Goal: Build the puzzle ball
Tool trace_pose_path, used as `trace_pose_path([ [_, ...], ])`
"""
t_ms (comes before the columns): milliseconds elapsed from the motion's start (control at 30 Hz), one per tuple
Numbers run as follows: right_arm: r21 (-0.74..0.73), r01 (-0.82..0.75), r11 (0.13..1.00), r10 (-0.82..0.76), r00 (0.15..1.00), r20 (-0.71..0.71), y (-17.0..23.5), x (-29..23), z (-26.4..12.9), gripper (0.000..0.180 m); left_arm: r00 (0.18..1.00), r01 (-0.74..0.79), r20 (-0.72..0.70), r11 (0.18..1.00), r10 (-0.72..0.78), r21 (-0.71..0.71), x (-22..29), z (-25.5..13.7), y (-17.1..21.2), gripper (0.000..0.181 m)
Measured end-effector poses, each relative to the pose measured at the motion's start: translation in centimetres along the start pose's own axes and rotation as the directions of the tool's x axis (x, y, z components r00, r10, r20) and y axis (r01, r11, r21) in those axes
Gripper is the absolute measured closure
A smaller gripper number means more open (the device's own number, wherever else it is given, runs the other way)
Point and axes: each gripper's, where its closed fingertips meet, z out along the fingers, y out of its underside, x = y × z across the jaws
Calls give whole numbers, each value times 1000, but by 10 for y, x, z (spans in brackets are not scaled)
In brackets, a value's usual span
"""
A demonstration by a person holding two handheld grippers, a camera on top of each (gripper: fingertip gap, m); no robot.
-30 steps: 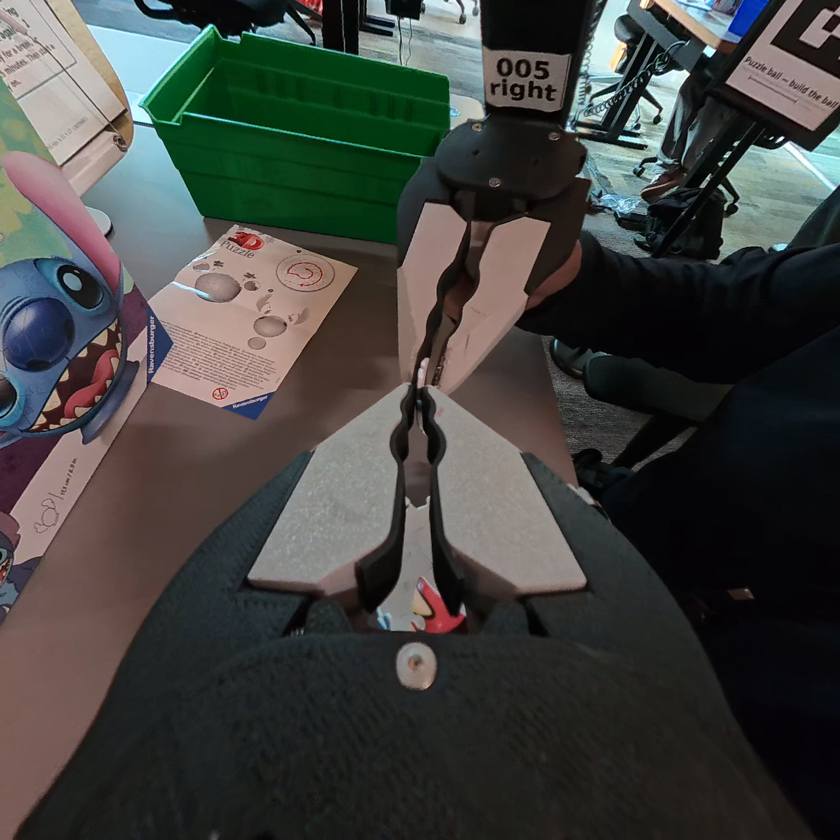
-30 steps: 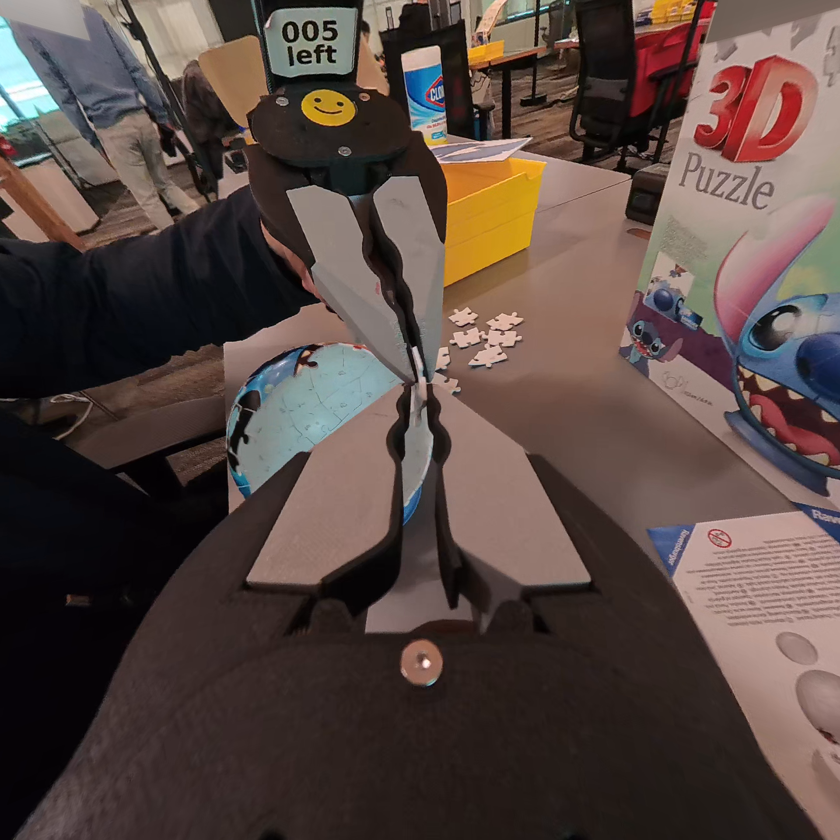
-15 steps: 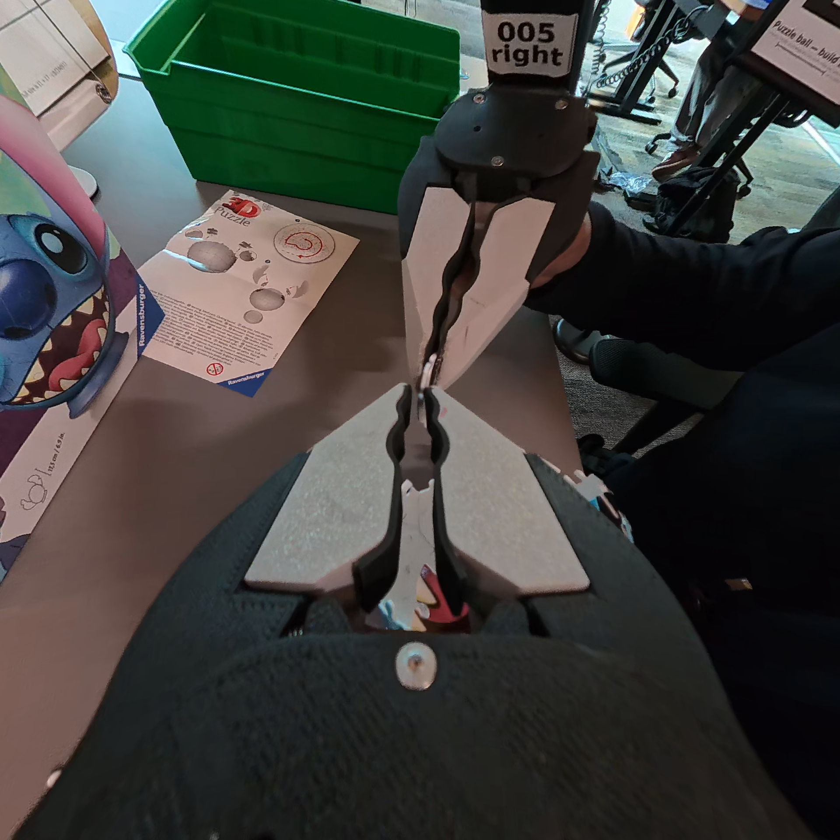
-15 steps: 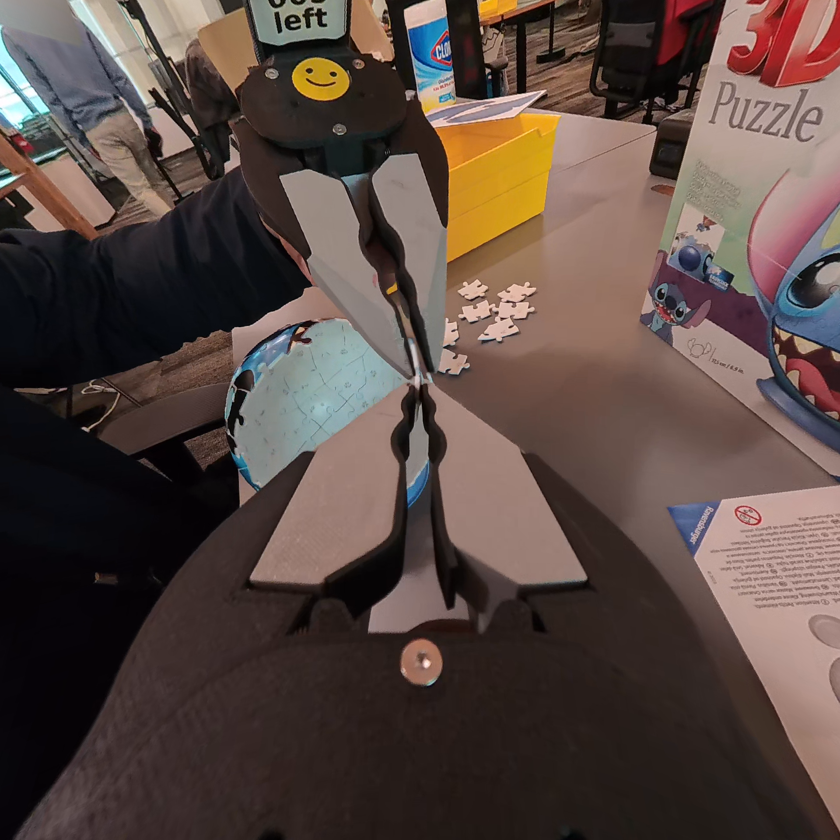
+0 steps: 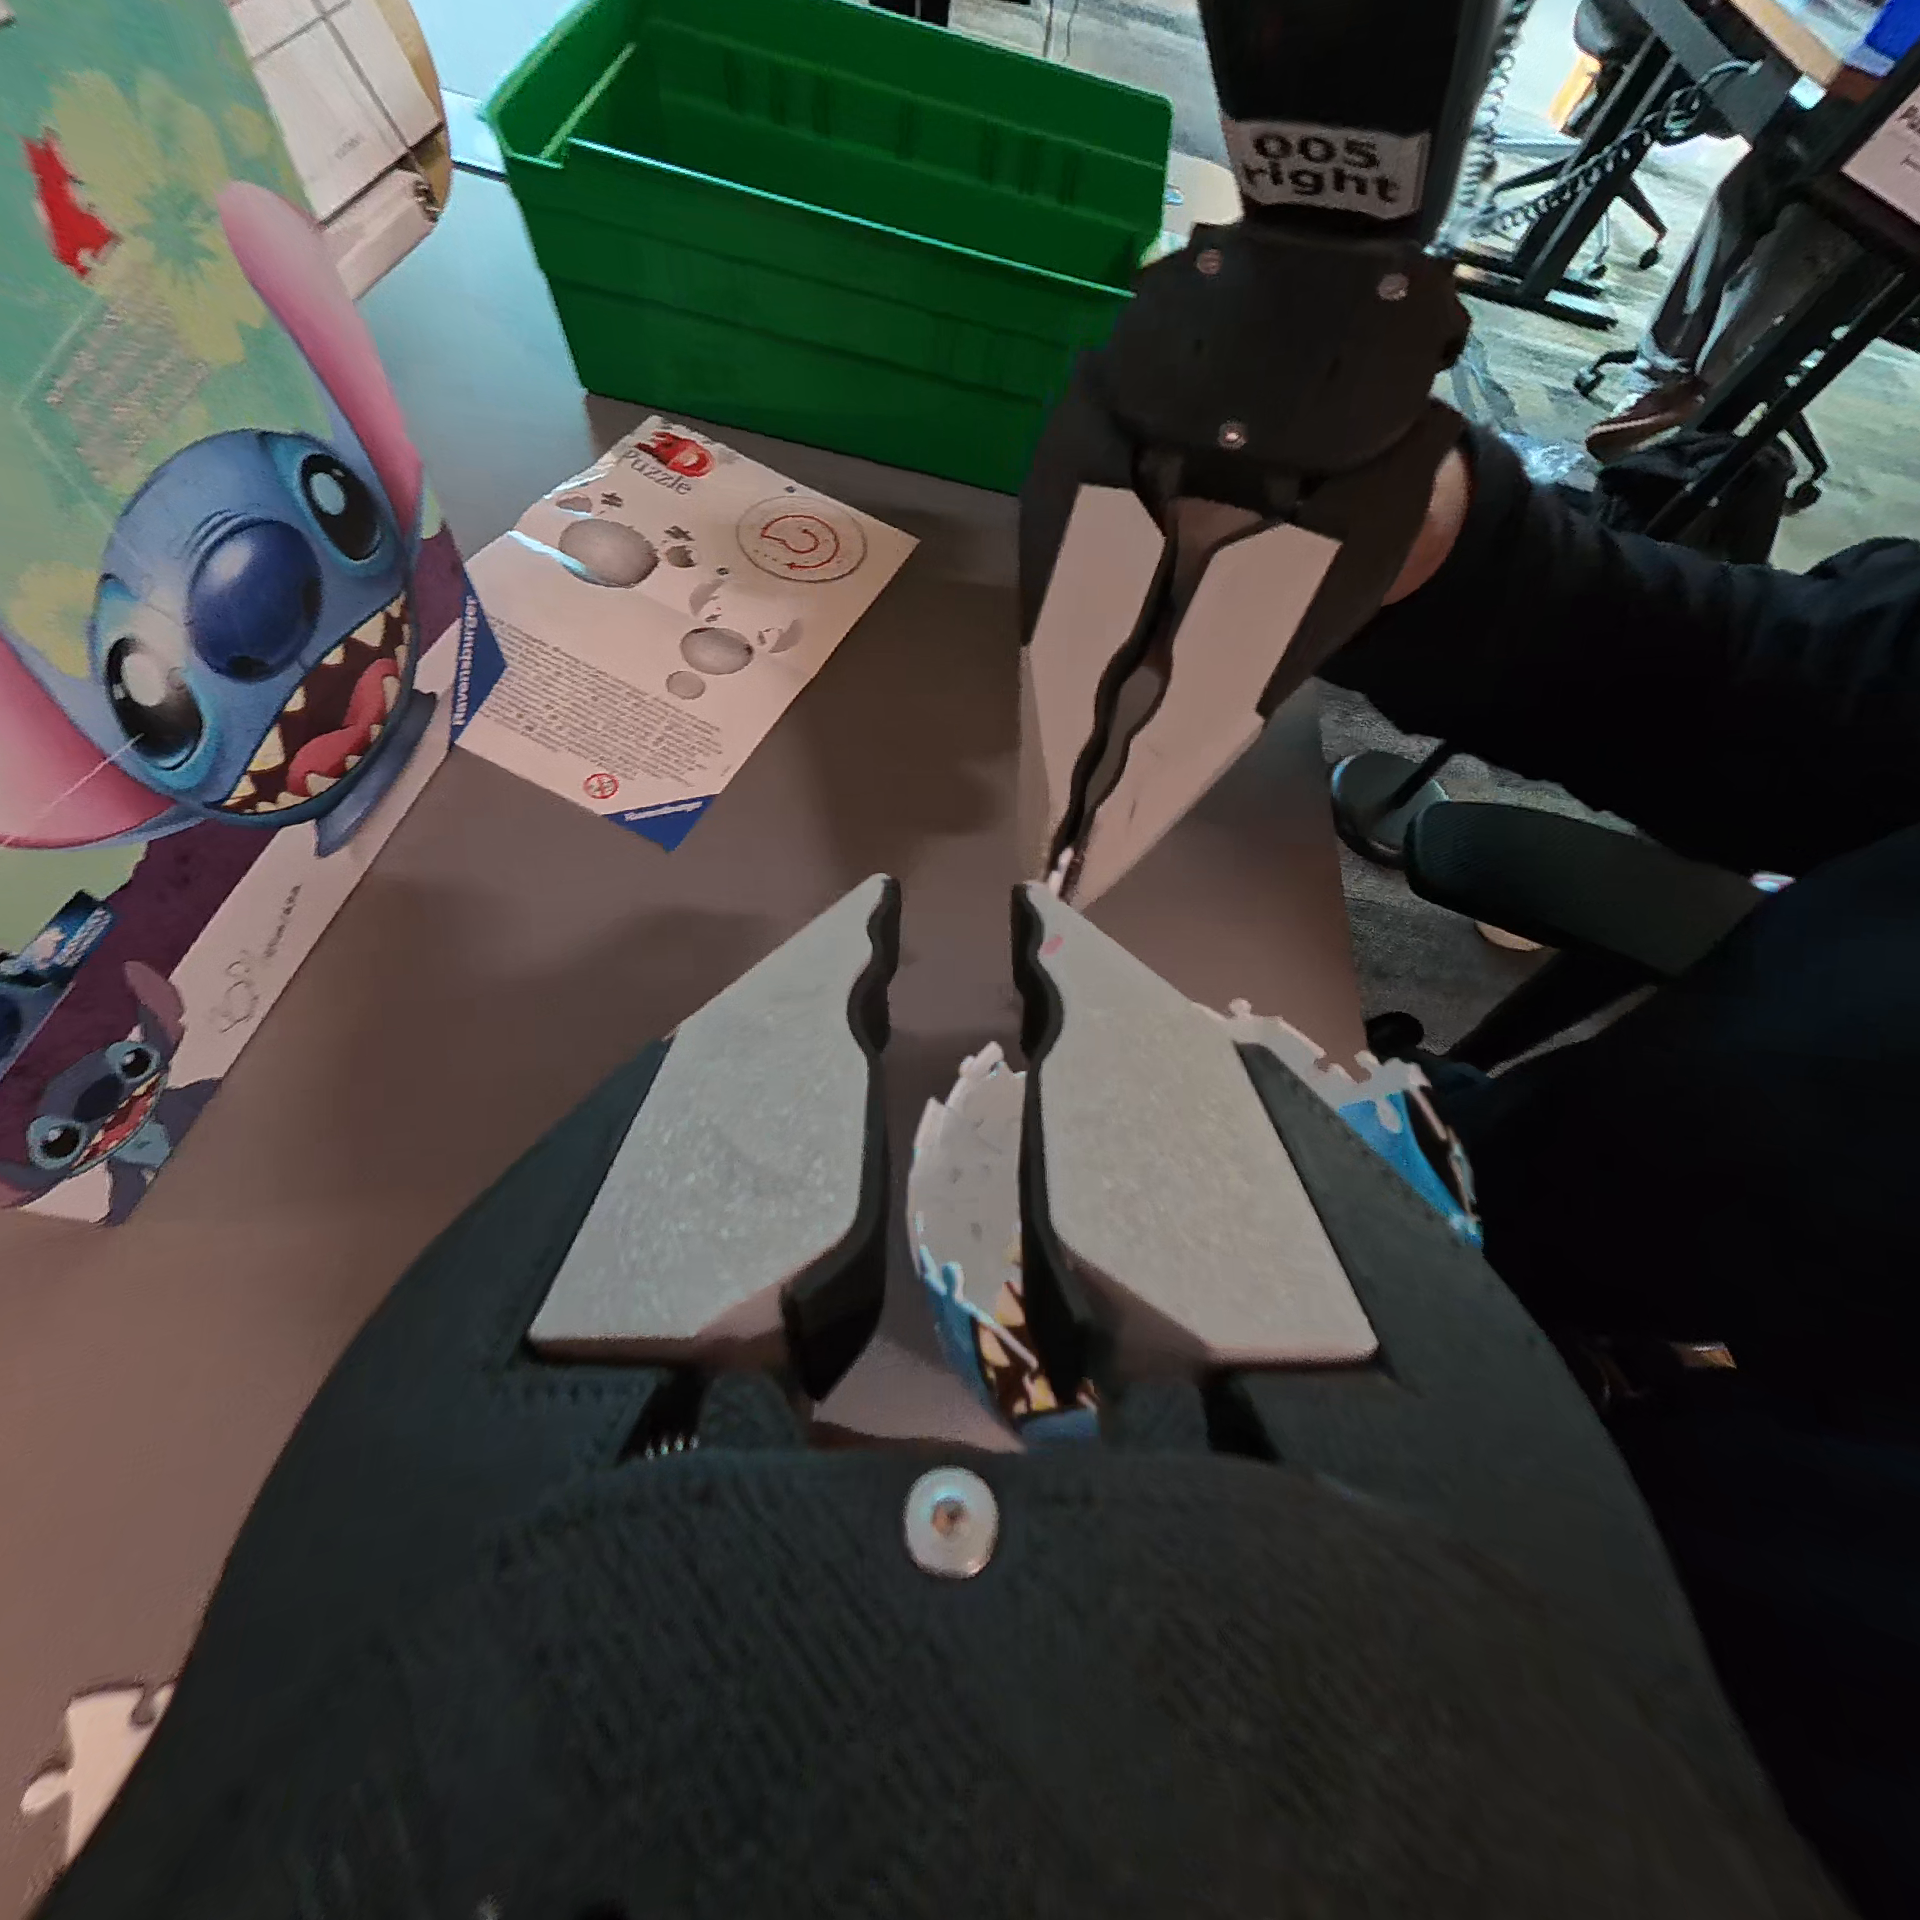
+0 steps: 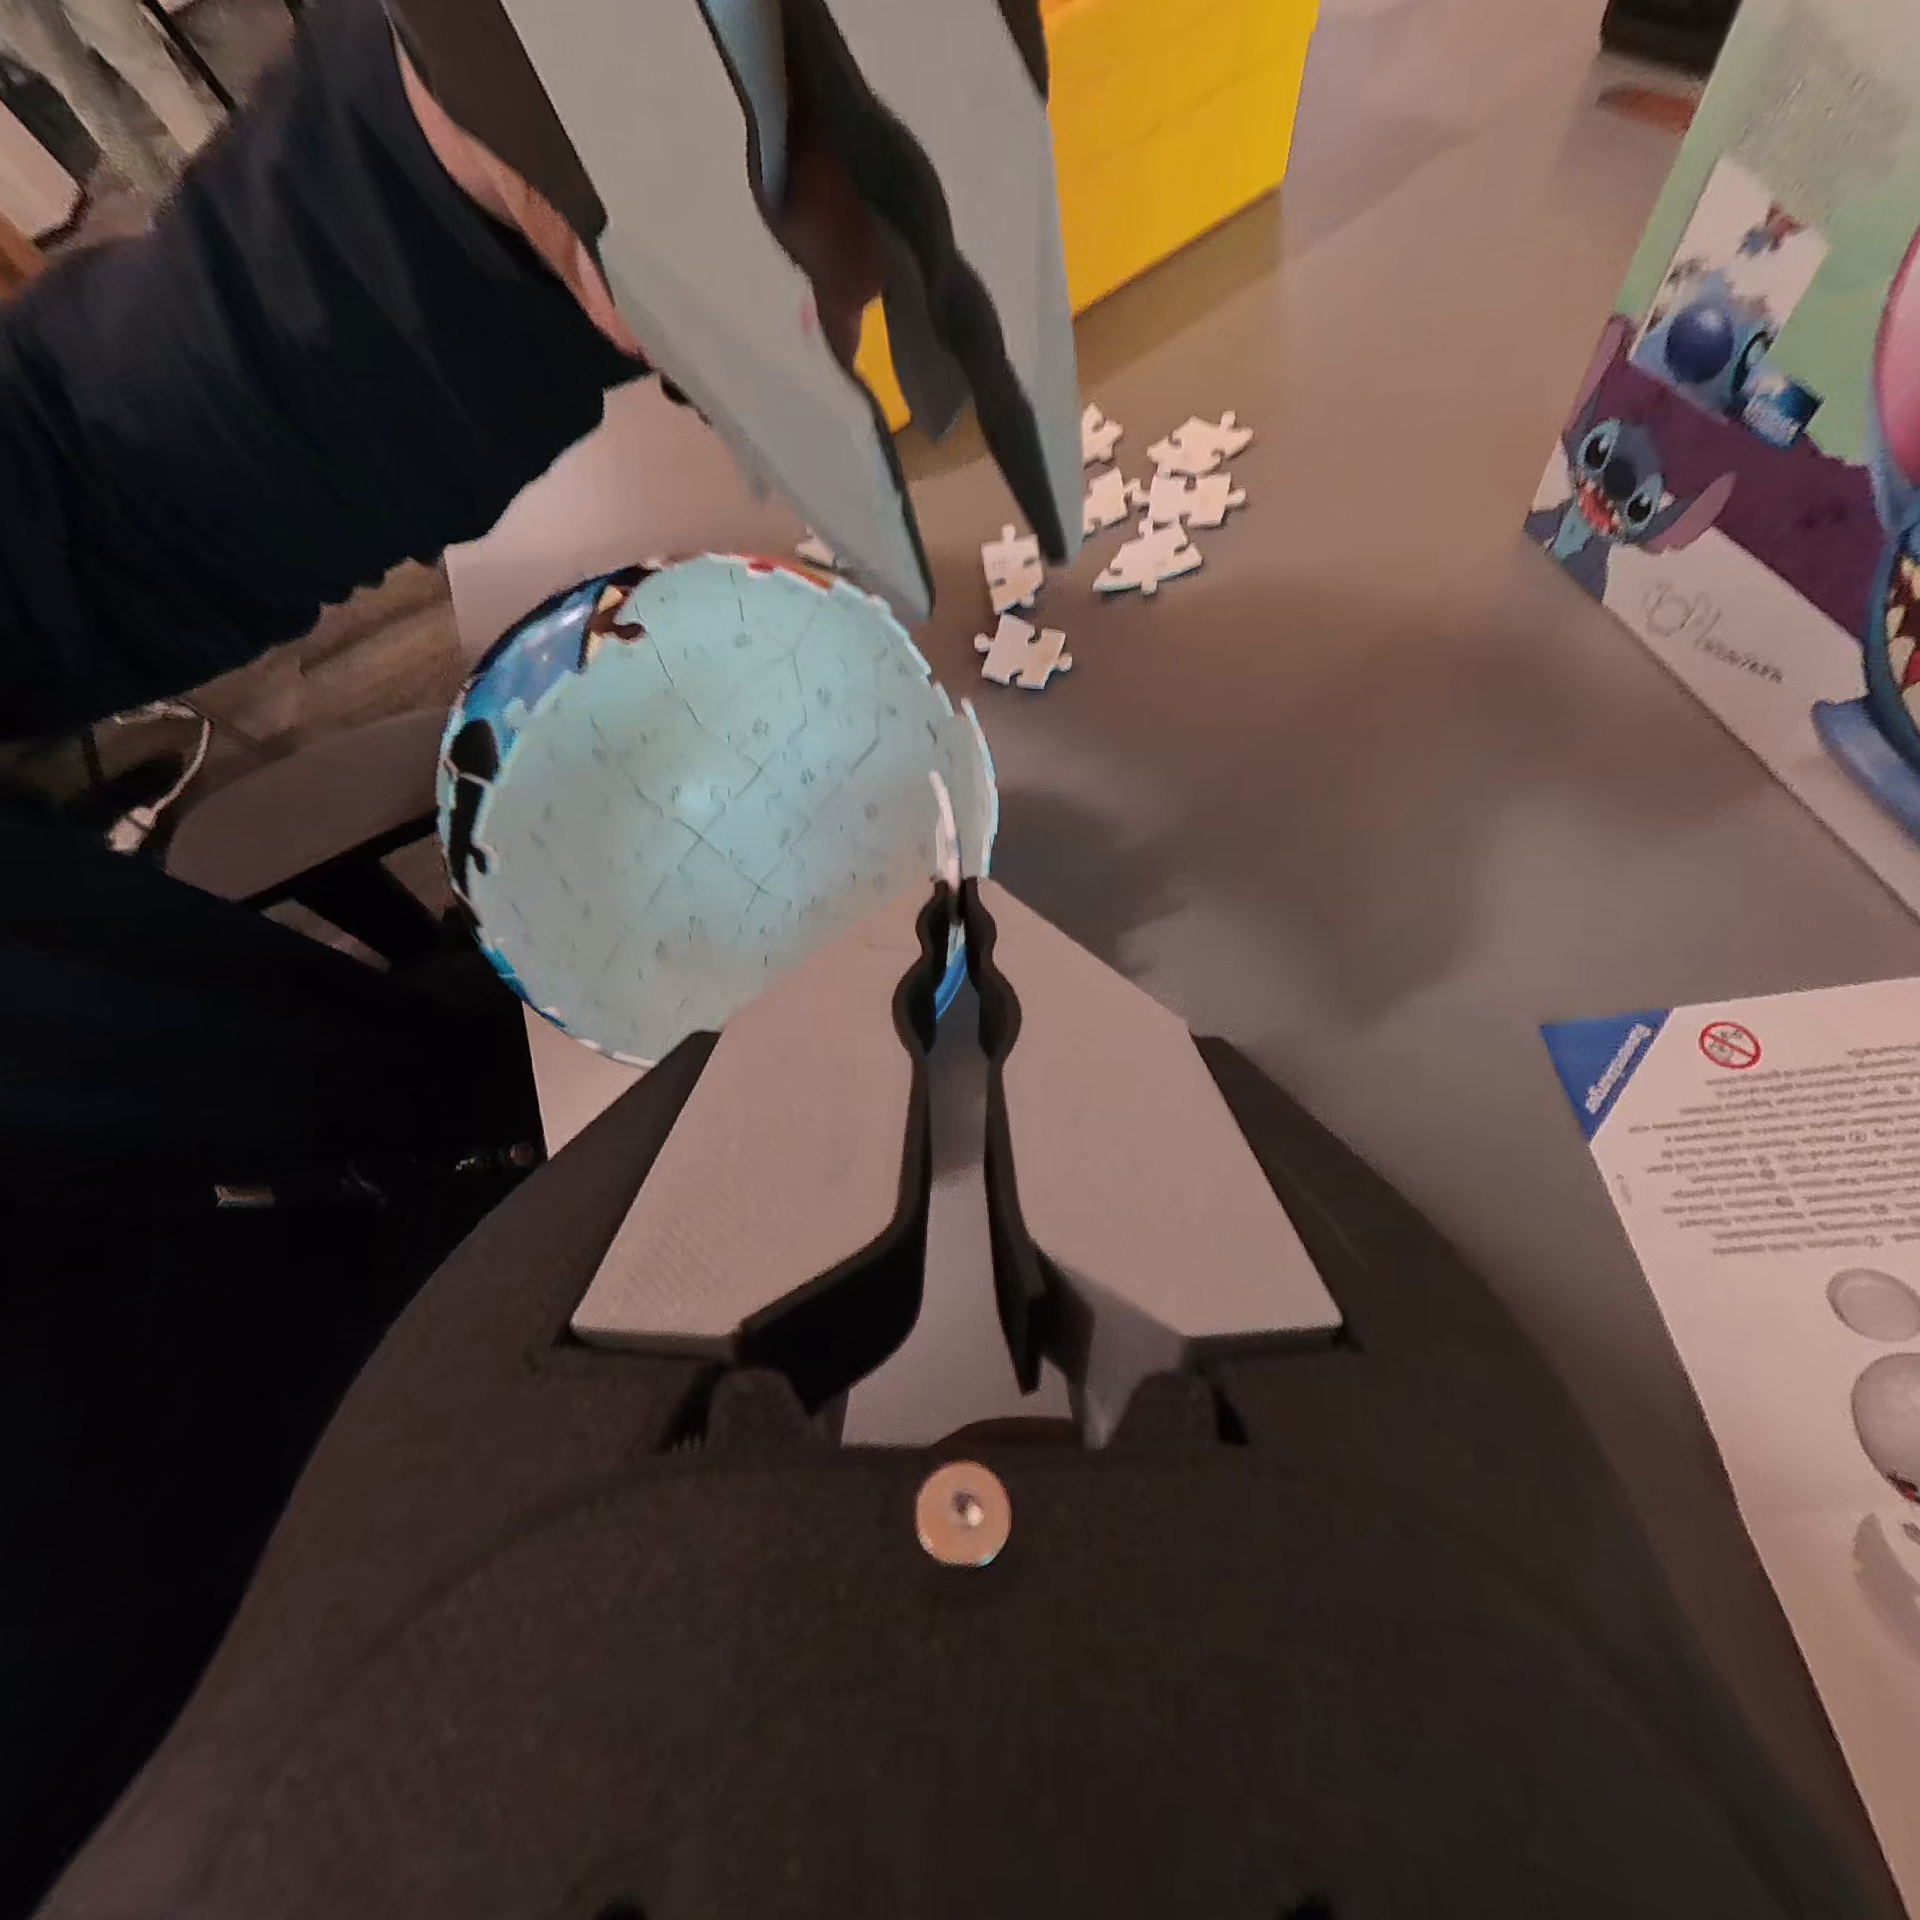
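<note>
Left claw (image 5: 948,906) gapes, holding nothing; right claw (image 6: 954,896) pinches the puzzle ball's (image 6: 686,800) rim.

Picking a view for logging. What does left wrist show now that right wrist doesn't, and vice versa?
Only left wrist: the green bin at the table's far side, and the left gripper seen along its own open fingers.

Only right wrist: the loose puzzle pieces, the yellow bin, and the half-built ball's pale inside, with the right gripper shut on its rim.

Both: the puzzle box, the instruction sheet, the grey table, the ball (only edges in left wrist) and both grippers.
</note>
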Motion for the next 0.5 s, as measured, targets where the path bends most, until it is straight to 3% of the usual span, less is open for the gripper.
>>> trace_pose_path([
  [167,-114,-9,993,7,1000,-22,15,2,9,180,993,16,114,998,-10,-57,-26,-7,10,160],
  [300,-139,-23,990,22,1000,-10,21,1,14,180,994,56,106,988,-41,-142,-33,-5,29,155],
  [500,-226,-29,974,28,1000,-7,25,2,17,180,991,114,87,983,-102,-145,-35,-3,42,155],
])
